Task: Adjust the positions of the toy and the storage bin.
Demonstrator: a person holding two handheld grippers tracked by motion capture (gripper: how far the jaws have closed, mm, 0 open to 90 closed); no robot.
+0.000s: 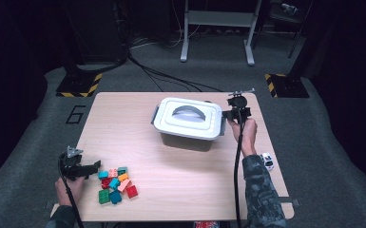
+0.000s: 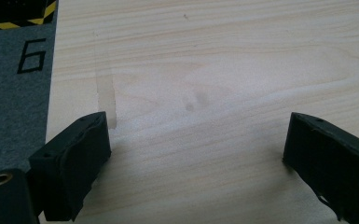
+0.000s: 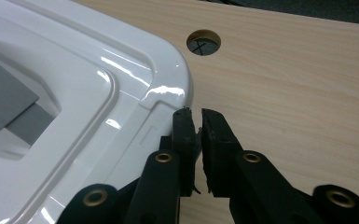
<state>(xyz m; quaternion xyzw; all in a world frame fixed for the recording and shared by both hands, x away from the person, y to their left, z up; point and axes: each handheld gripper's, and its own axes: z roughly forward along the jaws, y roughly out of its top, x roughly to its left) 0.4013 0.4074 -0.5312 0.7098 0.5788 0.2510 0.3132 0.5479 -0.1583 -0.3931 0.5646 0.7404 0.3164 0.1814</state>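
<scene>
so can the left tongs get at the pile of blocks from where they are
Probably yes. The left tongs are open and sit just left of the blocks, with bare table between them and nothing in the way. The box stands well off.

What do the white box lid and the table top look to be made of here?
Lid: apparently glossy moulded plastic, going by the sharp light glints and rounded pressed edges. Table top: pale wood-grain surface, matt, probably laminate or veneer; fine parallel grain lines show, and a round cable hole is cut through it.
</scene>
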